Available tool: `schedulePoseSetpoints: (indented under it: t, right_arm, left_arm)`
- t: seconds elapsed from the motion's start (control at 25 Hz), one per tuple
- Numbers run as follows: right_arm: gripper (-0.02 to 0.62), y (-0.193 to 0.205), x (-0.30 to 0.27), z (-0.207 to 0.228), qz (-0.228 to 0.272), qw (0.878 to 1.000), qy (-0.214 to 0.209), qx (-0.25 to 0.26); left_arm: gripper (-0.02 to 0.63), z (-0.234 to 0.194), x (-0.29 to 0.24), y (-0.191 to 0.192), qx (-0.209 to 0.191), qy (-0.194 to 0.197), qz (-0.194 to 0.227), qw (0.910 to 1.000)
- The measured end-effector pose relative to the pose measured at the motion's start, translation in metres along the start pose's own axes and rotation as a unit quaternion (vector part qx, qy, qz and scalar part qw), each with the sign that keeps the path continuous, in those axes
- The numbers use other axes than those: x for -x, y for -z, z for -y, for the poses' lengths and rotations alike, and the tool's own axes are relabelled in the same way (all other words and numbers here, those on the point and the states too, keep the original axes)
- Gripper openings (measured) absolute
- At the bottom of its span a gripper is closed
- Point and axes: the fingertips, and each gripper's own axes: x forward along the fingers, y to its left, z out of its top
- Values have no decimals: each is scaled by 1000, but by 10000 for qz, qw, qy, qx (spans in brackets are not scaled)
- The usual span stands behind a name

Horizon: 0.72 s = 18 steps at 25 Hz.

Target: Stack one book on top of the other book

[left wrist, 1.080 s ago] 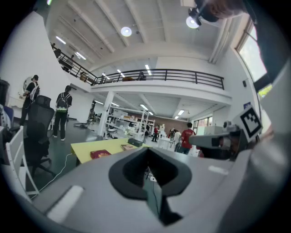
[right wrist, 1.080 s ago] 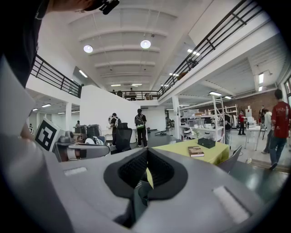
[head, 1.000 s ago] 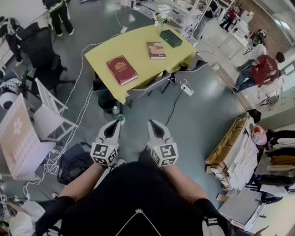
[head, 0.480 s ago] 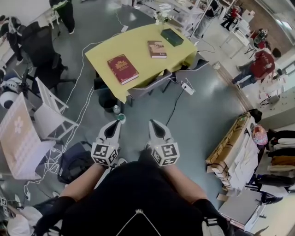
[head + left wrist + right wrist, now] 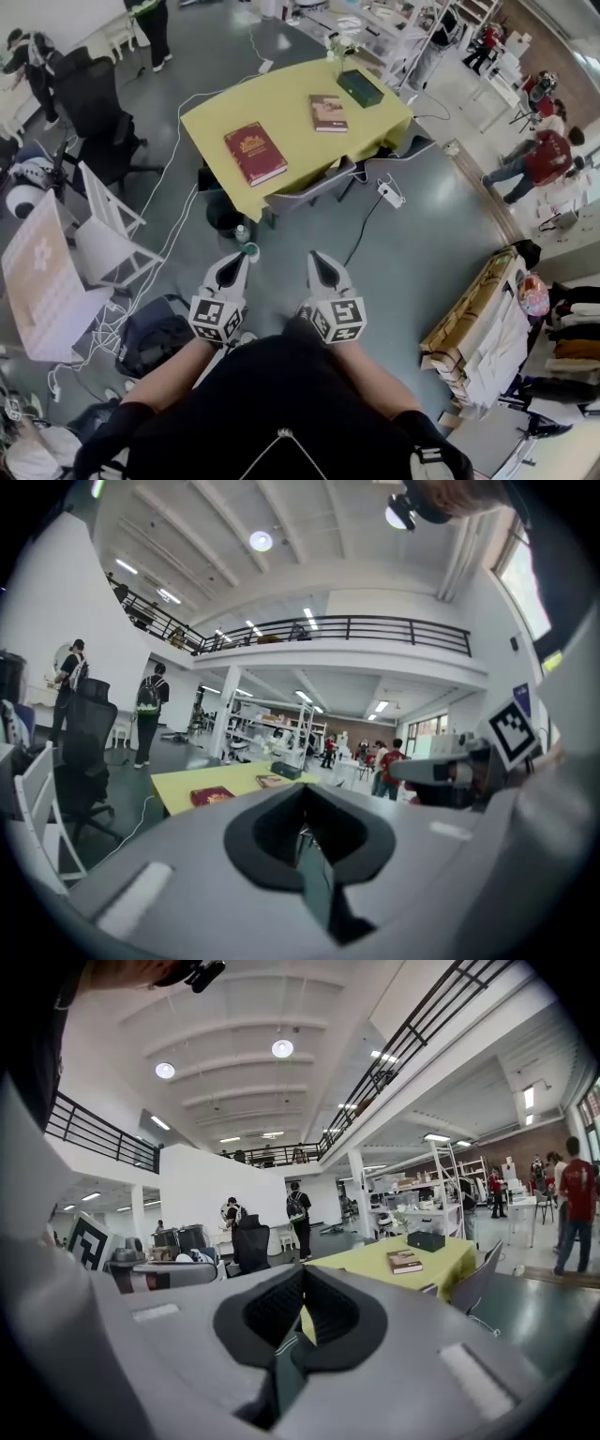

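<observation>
A red book [image 5: 255,153] lies on the near left of the yellow table [image 5: 291,89], and a brown book [image 5: 329,112] lies further back to its right. In the left gripper view the red book [image 5: 212,796] and the brown book [image 5: 272,781] show far ahead; the right gripper view shows the brown book [image 5: 405,1260]. Both grippers are held side by side in front of the person, well short of the table. My left gripper [image 5: 238,257] is shut and empty. My right gripper [image 5: 315,256] is shut and empty too.
A dark green box [image 5: 360,88] sits at the table's far corner. Grey chairs [image 5: 314,183] stand at the near side, with cables and a power strip [image 5: 390,195] on the floor. A black office chair [image 5: 94,103] and white racks [image 5: 103,234] stand left; people stand around.
The view has shifted slightly: the table and books sit a little lower and to the right in the head view. Both grippers keep their pose side by side, jaws still shut.
</observation>
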Motion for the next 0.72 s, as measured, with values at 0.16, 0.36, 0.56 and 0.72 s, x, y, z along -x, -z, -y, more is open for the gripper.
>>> schedulePoseSetpoints:
  t: [0.16,0.36,0.56,0.72]
  right_arm:
    - [3,-11,-19,29,0,9999,-117,22]
    - [2,-26,-36,70,12,9995,-317,42]
    - [3,-35,-47,119,-51,9989,-468,-1]
    - [2,-36,-52,147,-104,9981,-598,-35]
  left_arm:
    - [7,3,-30,-10,-34,-128,22,9999]
    - [6,13,-70,-22,-102,-313,21,9995]
    - [7,32,-111,-30,-112,-512,13,9986]
    - [6,45,-135,-29,-130,-650,-54,9978]
